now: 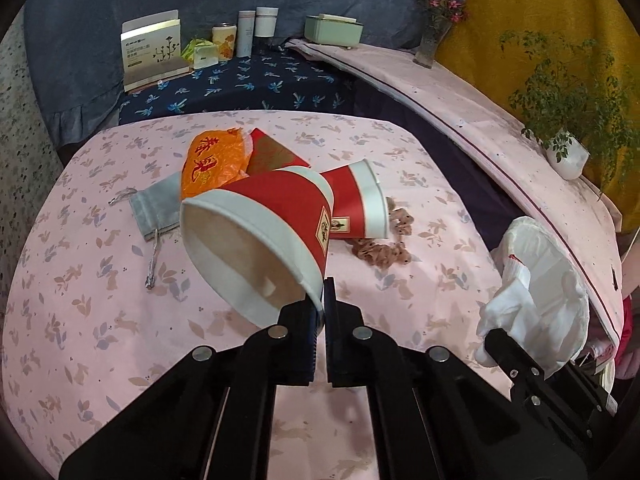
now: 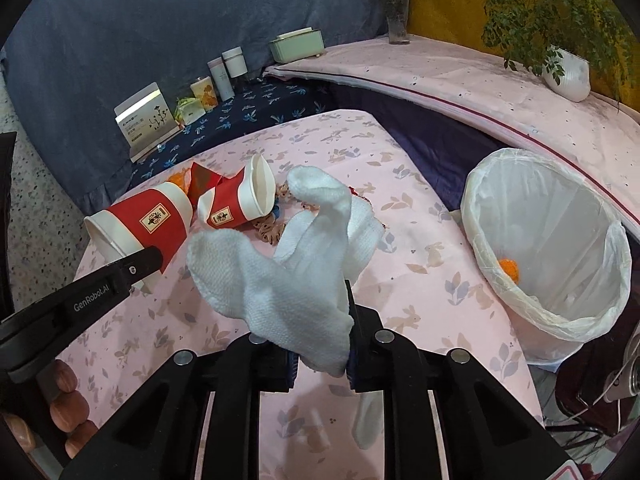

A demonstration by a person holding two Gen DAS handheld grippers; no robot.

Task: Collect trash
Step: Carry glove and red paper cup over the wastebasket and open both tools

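A red paper cup [image 1: 256, 236] is being pinched by its rim in the left gripper [image 1: 323, 312]. A white glove [image 2: 288, 276] is being clamped in the right gripper [image 2: 320, 364]. The cup could be dropped, since only thin rim is being gripped.

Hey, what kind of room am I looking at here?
Probably a lived-in home room: a table under a pink rabbit-print cloth, a white lined waste bin beside it, and potted green plants on a cloth-covered ledge.

Pink rabbit-print table [image 1: 120, 320] with lying red cup [image 1: 360, 200], orange bag [image 1: 212, 164], grey pouch [image 1: 156, 208], brown scraps [image 1: 384, 248].
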